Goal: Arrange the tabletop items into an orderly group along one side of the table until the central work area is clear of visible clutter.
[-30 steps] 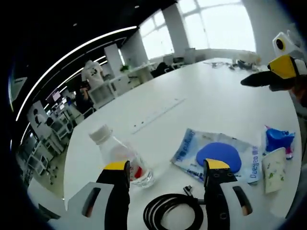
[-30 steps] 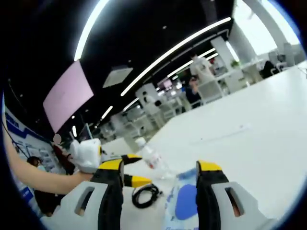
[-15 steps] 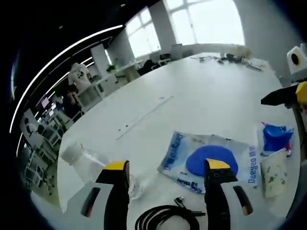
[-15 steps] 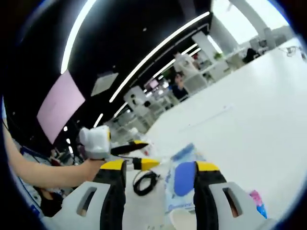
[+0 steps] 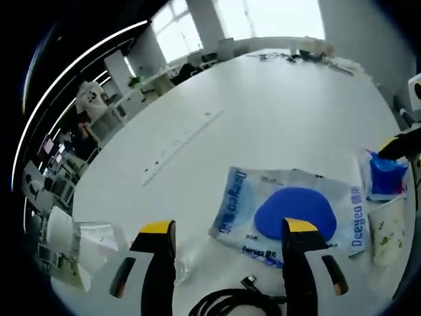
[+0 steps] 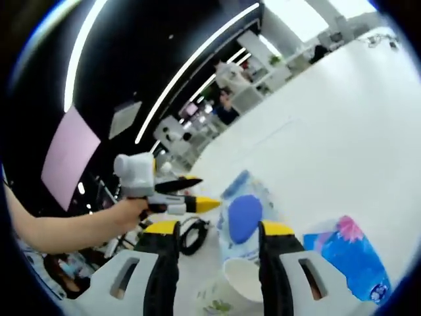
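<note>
A clear plastic bag with a blue disc (image 5: 289, 214) lies on the white table (image 5: 276, 112), just beyond my open left gripper (image 5: 229, 230). A black coiled cable (image 5: 230, 304) sits low between its jaws. A clear water bottle (image 5: 85, 247) with a white cap is at the far left. A blue packet (image 5: 385, 174) and a paper cup (image 5: 388, 230) are at the right, with the right gripper's tip (image 5: 401, 145) above them. My right gripper (image 6: 219, 230) is open above the paper cup (image 6: 240, 280), beside the blue packet (image 6: 345, 257). Beyond are the bag (image 6: 243, 214), the cable (image 6: 194, 234) and the open left gripper (image 6: 204, 193).
A long narrow slot strip (image 5: 181, 138) runs across the table's middle. Small clutter (image 5: 302, 56) lies at the far end near the windows. A person's hand and forearm (image 6: 72, 227) hold the left gripper. Desks and a standing person (image 5: 89, 105) are beyond the table.
Both views have tipped down toward the table. The right gripper has come lower and closer, so the cup and blue packet now lie under its jaws. Nothing has been gripped.
</note>
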Available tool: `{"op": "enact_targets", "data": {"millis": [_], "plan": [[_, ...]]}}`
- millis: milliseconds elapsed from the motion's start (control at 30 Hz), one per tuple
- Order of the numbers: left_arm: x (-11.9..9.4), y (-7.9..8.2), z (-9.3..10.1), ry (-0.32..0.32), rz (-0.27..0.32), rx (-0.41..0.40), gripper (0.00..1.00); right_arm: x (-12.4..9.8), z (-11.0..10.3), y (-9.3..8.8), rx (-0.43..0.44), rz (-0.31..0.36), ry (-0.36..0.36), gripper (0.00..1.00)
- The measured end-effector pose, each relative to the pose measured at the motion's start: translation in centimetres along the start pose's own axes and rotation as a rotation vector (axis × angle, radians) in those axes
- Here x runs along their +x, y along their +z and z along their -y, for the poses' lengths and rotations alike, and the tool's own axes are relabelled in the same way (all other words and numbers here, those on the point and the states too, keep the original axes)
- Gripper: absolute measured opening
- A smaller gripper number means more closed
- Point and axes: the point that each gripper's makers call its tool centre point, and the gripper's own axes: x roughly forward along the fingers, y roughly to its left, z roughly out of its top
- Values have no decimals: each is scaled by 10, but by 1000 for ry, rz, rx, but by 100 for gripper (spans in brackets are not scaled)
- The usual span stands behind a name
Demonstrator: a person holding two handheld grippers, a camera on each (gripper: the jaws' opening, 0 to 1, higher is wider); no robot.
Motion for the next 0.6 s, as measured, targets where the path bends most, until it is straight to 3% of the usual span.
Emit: {"op": "enact_targets", "data": {"millis": [267,367,600], "plan": [[19,-3,-6,-27,-27,10,61,-2,20,-13,94,-41,-53,40],[25,-6,-8,-35,-37,6,60,-1,23,-22,114,-72,-57,34],[35,-13,-10,-52,-55,0,57,2,31,-35,186,-112,-92,30]]}}
